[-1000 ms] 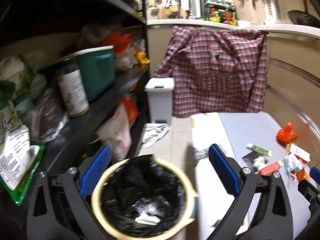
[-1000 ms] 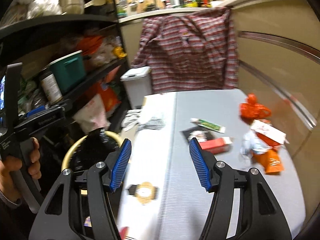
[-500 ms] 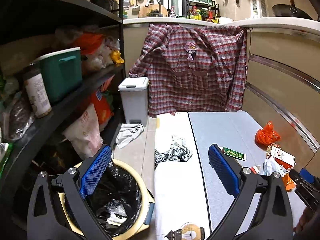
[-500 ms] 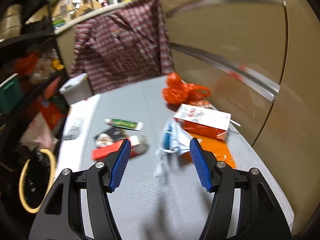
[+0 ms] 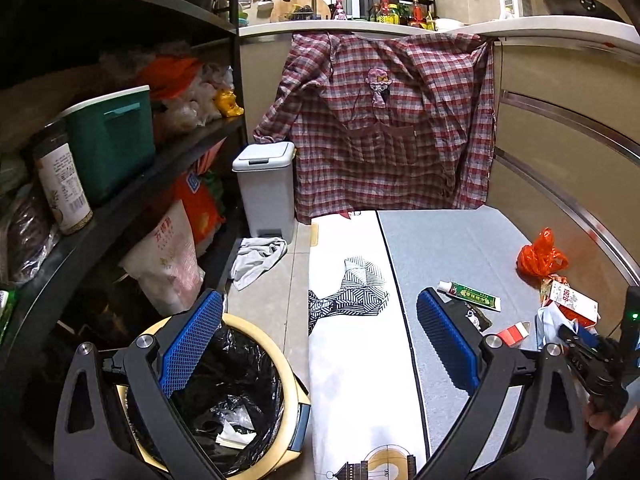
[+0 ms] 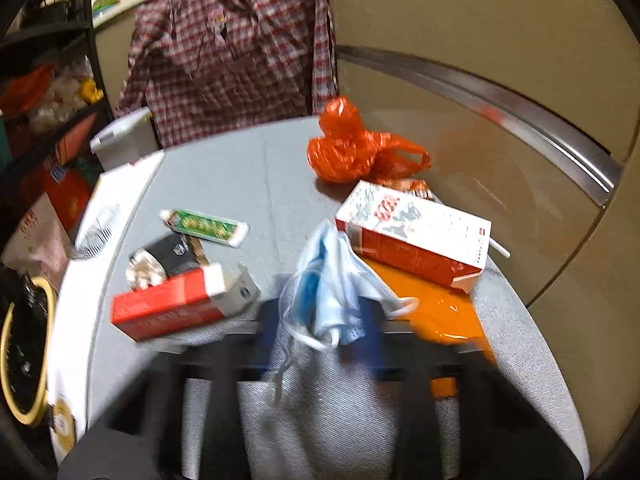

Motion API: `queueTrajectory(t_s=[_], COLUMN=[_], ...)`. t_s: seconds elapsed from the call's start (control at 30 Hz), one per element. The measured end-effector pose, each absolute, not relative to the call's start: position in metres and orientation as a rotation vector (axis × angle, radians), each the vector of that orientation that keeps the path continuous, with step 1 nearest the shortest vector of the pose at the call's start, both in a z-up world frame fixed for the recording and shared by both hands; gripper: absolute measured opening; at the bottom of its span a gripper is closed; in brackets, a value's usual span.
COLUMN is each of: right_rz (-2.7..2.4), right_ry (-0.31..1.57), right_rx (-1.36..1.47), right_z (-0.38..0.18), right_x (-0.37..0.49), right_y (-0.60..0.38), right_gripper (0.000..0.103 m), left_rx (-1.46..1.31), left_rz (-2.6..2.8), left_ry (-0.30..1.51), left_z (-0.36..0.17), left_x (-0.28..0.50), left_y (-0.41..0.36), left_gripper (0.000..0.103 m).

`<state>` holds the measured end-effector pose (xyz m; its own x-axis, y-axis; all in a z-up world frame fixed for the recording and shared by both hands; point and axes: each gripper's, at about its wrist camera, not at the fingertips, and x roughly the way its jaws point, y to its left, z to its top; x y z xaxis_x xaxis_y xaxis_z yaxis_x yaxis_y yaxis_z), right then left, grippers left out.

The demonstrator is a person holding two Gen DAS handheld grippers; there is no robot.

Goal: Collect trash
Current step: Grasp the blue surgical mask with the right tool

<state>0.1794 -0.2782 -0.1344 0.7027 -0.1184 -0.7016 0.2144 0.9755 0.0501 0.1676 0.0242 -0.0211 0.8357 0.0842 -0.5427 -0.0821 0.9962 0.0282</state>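
Observation:
My right gripper (image 6: 320,332) is blurred, low over the grey mat (image 6: 224,160). Its jaws are closing, with a crumpled blue face mask (image 6: 332,280) bunched between them and a strap dangling. Around the mask lie a red-and-white carton (image 6: 416,232), an orange wrapper (image 6: 432,308), a knotted orange bag (image 6: 352,152), a red box (image 6: 176,304) and a green tube (image 6: 204,224). My left gripper (image 5: 318,296) is open and holds nothing. It hangs above a cream bin (image 5: 294,392) lined with a black bag. The right gripper (image 5: 580,340) shows at the left wrist view's right edge.
Black shelves (image 5: 168,168) crowded with bags, a jar and a teal box run along the left. A grey pedal bin (image 5: 266,188), a rag (image 5: 258,256) and a hanging plaid shirt (image 5: 384,120) stand ahead. A white printed mat (image 5: 352,360) lies beside the grey one. Beige cabinets (image 6: 500,60) close the right.
My right gripper swung right and down from the mat's near edge to the trash pile, and its jaws came together around the face mask. My left gripper drifted right of the bin.

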Motion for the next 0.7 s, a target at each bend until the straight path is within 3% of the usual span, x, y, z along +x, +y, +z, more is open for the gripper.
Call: queueTrajectory(t_s=[0.27, 0.53, 0.7], right_rz=[-0.203, -0.167, -0.187], right_ry=[0.649, 0.601, 0.62], right_rx=[0.188, 0.291, 0.335], right_z=[-0.086, -0.051, -0.053], right_x=[0.152, 0.13, 0.131], right_y=[-0.292, -0.306, -0.319], right_gripper=[0.004, 0.004, 0.004], left_rx=[-0.009, 0.181, 0.252], left_rz=[-0.021, -0.358, -0.429], left_ry=[0.589, 0.637, 0.686], left_z=[-0.029, -0.069, -0.097], left_x=[0.171, 0.174, 0.188], left_y=[0.009, -0.067, -0.102], left_gripper=[0.095, 0.094, 0.083])
